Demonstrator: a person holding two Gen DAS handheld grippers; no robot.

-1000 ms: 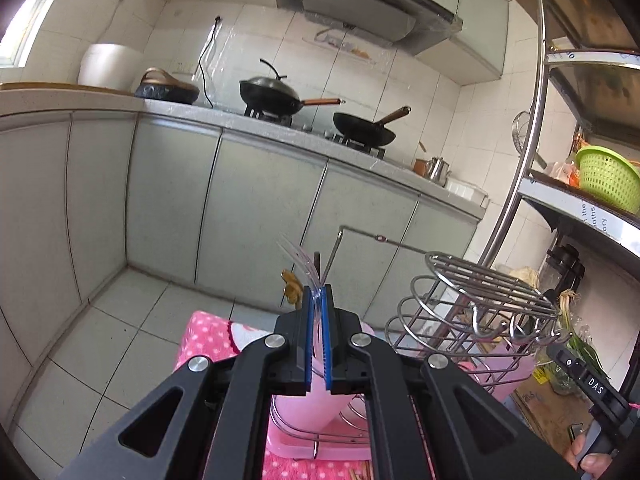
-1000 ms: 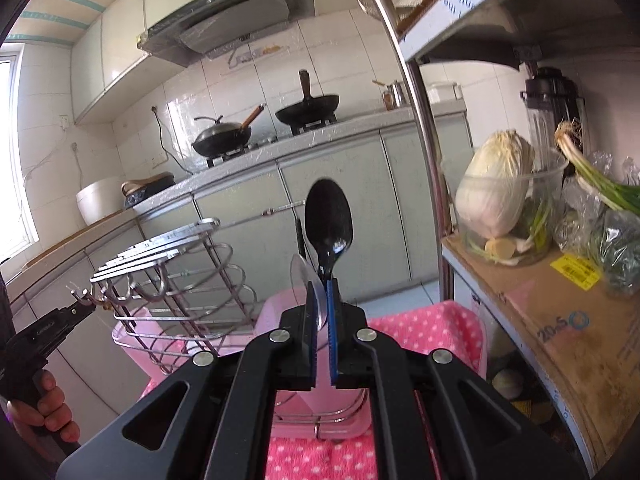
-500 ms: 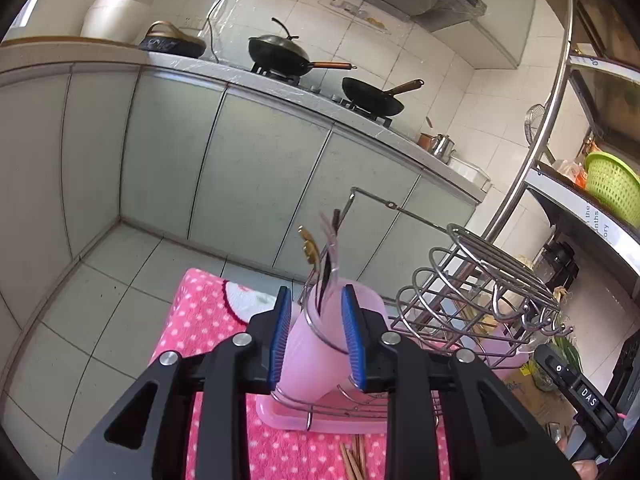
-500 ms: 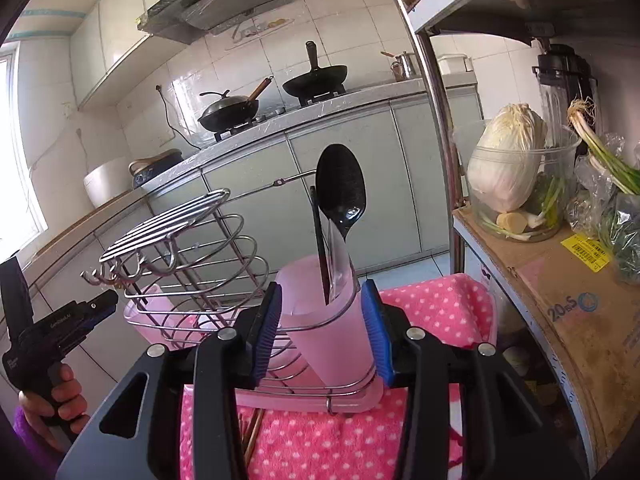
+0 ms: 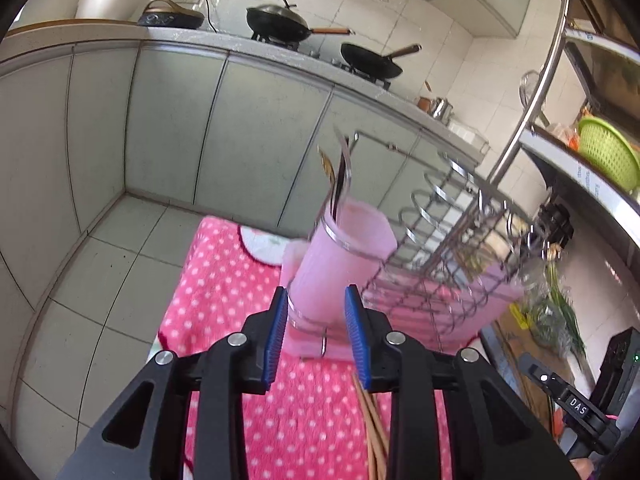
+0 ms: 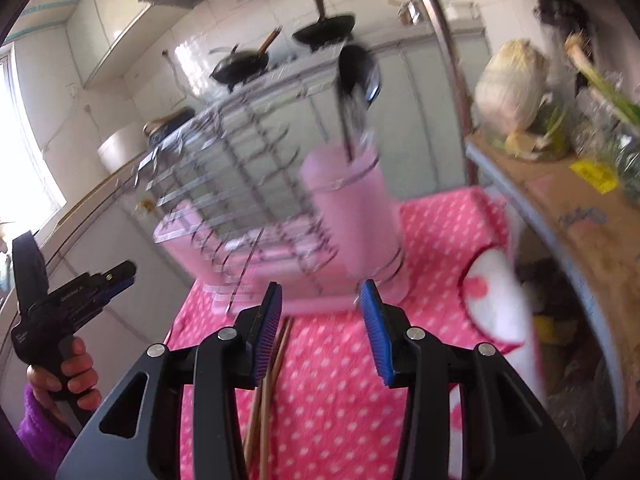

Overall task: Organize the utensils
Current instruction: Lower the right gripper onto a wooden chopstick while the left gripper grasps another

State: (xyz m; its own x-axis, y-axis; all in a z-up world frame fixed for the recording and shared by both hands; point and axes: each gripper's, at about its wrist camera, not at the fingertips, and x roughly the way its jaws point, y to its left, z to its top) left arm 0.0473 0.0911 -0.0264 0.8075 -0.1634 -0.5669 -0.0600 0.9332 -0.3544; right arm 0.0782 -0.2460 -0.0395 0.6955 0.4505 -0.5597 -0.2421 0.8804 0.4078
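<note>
Your left gripper [image 5: 316, 334] stands with its blue pads spread and nothing between them; your right gripper [image 6: 322, 330] is likewise spread wide and empty. Nearest to both, a bundle of wooden chopsticks [image 5: 370, 424] lies flat on the pink polka-dot cloth [image 5: 224, 288], running just beneath the left gripper's right finger and, in the right wrist view, under the right gripper's left finger [image 6: 266, 322]. Just beyond the fingertips stands the pink utensil cup [image 5: 344, 260], seated in the wire ring at the end of the dish rack [image 5: 452, 256]; it appears framed between the left pads, clear of them, and up-right of the right gripper's gap. Upright in the cup stand a black spoon [image 6: 358, 76], blurred by motion, and several slim handles [image 5: 338, 176] whose kind you cannot tell. Farther off, two black woks [image 5: 280, 22] rest on the stove above the grey cabinets [image 5: 168, 120].
</note>
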